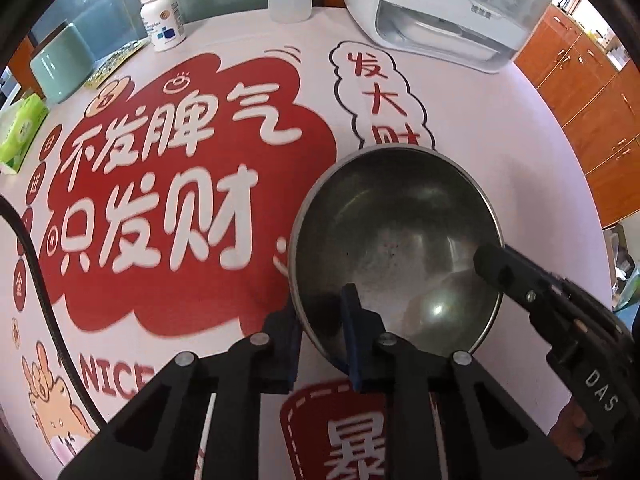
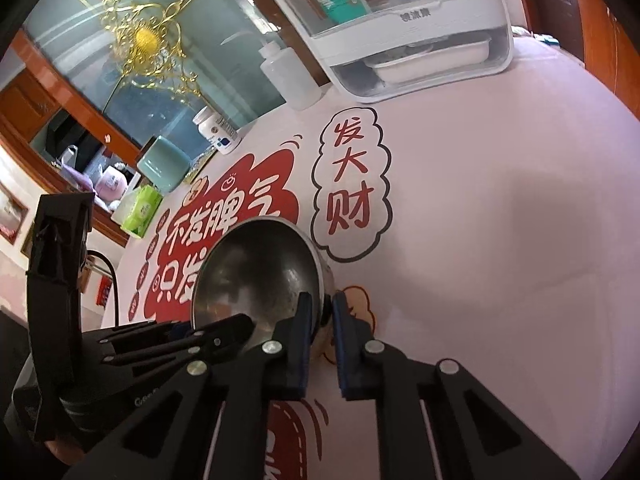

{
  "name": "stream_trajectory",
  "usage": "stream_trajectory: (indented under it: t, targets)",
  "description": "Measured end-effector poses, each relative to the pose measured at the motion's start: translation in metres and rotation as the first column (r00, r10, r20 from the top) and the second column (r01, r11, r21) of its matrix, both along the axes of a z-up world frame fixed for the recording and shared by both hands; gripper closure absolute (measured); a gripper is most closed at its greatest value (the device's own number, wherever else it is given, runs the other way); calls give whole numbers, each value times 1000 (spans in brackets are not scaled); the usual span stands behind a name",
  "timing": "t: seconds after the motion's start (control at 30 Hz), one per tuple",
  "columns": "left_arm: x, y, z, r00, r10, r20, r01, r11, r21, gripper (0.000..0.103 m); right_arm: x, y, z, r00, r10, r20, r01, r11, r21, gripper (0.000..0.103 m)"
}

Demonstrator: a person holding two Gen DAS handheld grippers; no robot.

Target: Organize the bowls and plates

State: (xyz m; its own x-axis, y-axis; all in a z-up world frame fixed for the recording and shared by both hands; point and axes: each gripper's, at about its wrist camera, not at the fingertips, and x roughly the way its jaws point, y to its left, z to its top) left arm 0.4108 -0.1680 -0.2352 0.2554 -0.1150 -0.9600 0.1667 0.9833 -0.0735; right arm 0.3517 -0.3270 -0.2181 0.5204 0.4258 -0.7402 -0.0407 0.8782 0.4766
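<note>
Left gripper (image 1: 326,334) is pinching the near-left rim of the steel bowl (image 1: 396,240), one finger inside, one outside; right gripper (image 2: 322,338) is clamping the opposite rim of the same bowl (image 2: 260,272), jaws pressed together on the metal wall; in the left wrist view the right gripper is reaching in from the right edge; bowl is sitting lower centre in both frames on the pink tablecloth (image 1: 500,152) with red lettering; white dish cabinet (image 1: 448,8) is standing upper right; pill bottle (image 1: 162,18) and green tissue pack (image 1: 22,128) are sitting upper left; translucent squeeze bottle (image 2: 288,76) is standing beside the cabinet.
</note>
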Motion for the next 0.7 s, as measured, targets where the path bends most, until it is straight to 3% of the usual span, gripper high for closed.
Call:
stream_trajectory:
  t: [0.7]
  targets:
    - [-97,38,25,993,87,-80,-86,996,17,86,-81,34,24,990,126,-63,-127,992,-2,95]
